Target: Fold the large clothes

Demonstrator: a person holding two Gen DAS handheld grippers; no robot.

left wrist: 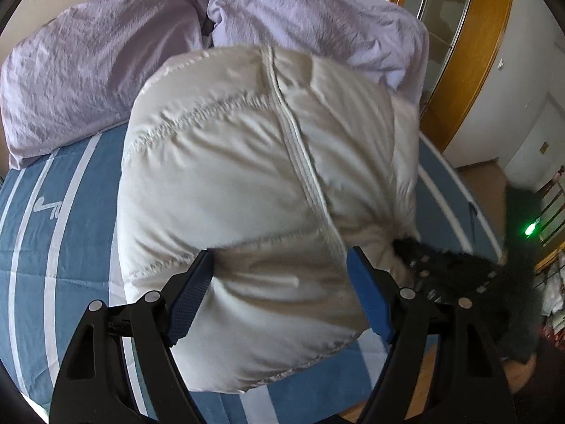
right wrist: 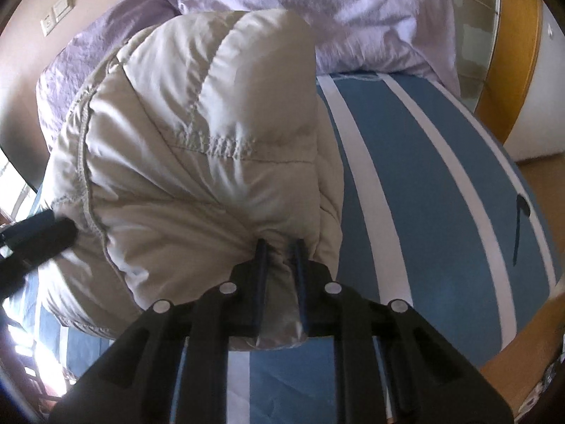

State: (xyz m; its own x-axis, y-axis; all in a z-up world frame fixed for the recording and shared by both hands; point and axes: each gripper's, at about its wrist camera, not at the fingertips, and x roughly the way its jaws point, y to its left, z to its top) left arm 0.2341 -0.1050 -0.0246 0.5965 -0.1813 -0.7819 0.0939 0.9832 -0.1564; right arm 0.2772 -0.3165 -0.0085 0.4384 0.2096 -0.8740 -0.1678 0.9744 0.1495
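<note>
Clamped tight on a gathered pinch of cream puffer jacket (right wrist: pixel 183 141), right gripper (right wrist: pixel 279 247), fingers (right wrist: pixel 260 265) nearly together with fabric bunched between. Straddling the jacket's padded bulk (left wrist: pixel 247 162), left gripper (left wrist: pixel 282 272), blue fingers (left wrist: pixel 190 296) spread wide and pressed against both sides of it. Lying on the blue, white-striped bed cover (right wrist: pixel 441 194), near lilac bedding (left wrist: pixel 88 81). Likely mid-fold: best to lift both grips together, keep the zip line (left wrist: pixel 300 148) straight, lay the held edge flat, squeeze out trapped air. No readable brand or label; only a small white mark (left wrist: pixel 49 205) on the cover, illegible.
</note>
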